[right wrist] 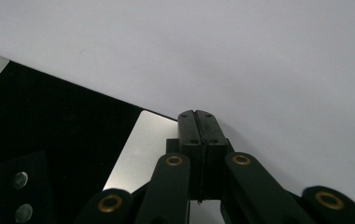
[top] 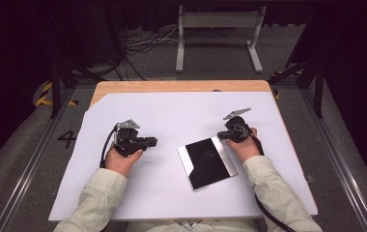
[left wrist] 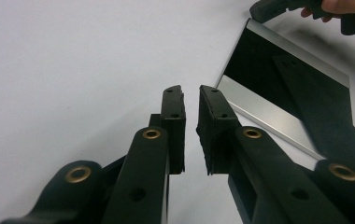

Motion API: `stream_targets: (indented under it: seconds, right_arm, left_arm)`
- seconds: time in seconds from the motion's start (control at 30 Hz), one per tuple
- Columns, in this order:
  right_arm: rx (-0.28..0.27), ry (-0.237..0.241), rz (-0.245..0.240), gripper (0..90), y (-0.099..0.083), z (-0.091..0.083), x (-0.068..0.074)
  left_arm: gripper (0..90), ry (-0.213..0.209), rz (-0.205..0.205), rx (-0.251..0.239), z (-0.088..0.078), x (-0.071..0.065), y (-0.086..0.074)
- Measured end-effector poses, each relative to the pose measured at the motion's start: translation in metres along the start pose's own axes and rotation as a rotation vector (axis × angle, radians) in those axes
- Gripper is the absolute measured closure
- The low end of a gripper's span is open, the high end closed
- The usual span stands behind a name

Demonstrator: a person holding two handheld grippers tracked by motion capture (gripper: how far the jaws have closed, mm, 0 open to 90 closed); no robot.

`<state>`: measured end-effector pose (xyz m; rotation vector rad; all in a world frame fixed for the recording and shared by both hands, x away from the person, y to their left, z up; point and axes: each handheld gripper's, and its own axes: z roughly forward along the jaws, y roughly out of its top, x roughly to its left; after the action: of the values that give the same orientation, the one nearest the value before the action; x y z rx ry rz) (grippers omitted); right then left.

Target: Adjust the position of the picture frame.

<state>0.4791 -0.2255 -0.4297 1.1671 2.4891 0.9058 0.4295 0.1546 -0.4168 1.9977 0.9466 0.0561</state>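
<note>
On the white-covered tabletop (top: 172, 116) lies a black mirror-like plate (top: 207, 163). The right claw (top: 221, 137), pressed shut and empty, touches its corner. The left claw (top: 153, 141) stands narrowly parted, holding nothing.

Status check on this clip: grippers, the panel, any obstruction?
Left gripper slightly open, empty. Right gripper shut, empty, at the corner of the black mirrored panel. Panel flat on white sheet. Nothing in the way.

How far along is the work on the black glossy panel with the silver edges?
Nothing looks done yet: the black panel lies flat on the white sheet, ungripped. In hand: the shut right gripper sits at its silver far corner, while the left gripper, slightly open and empty, points towards it. Any grip or lift remains.
</note>
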Motion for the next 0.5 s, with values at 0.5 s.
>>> stream_targets:
  seconds: [0.5]
  right_arm:
    - [0.014,0.075,-0.108,90.0,0.013,0.013,0.030]
  left_arm:
    - [81.2,0.006,0.000,0.007,0.001,0.002,-0.001]
